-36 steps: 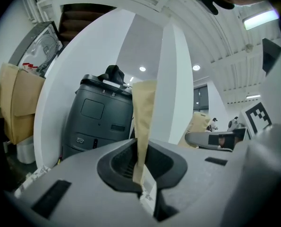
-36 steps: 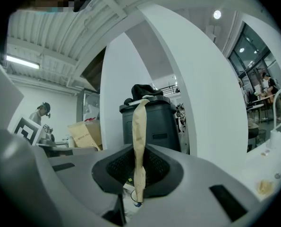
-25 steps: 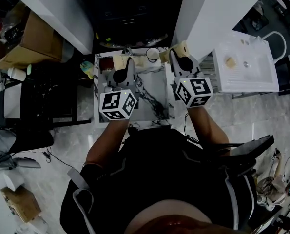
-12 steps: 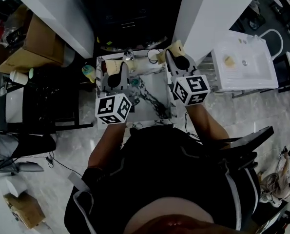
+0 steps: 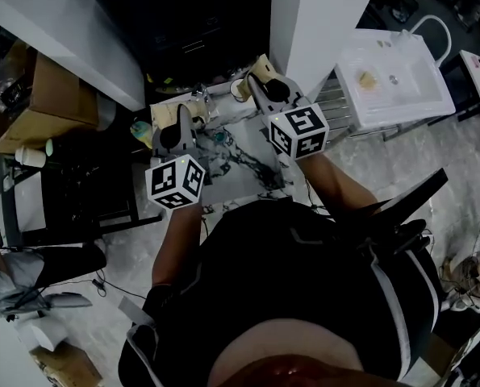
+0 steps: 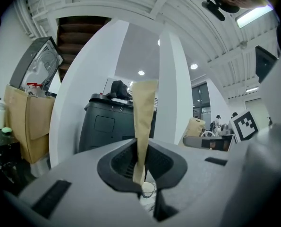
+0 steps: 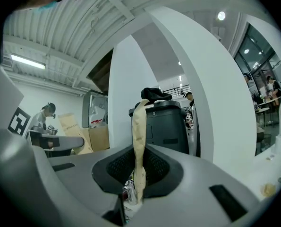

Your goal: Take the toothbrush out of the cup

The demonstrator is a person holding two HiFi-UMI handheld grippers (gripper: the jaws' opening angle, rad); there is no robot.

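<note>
Both grippers hover level over the small marble-topped table. My left gripper is shut, its tan pads pressed together with nothing between them. My right gripper is shut too, tan pads touching and holding nothing. A white cup stands at the table's far edge, between the two grippers; it also shows low down past the left jaws as the white cup. A clear glass shows below the right jaws. I cannot make out the toothbrush in any view.
A black bin and a white pillar stand beyond the table. A white sink unit is at the right and cardboard boxes at the left. A teal thing lies off the table's left edge.
Both grippers stay shut and empty. The left one has lifted a little and drifted toward the table's far left; the head view has swung, so the table sits more slanted.
</note>
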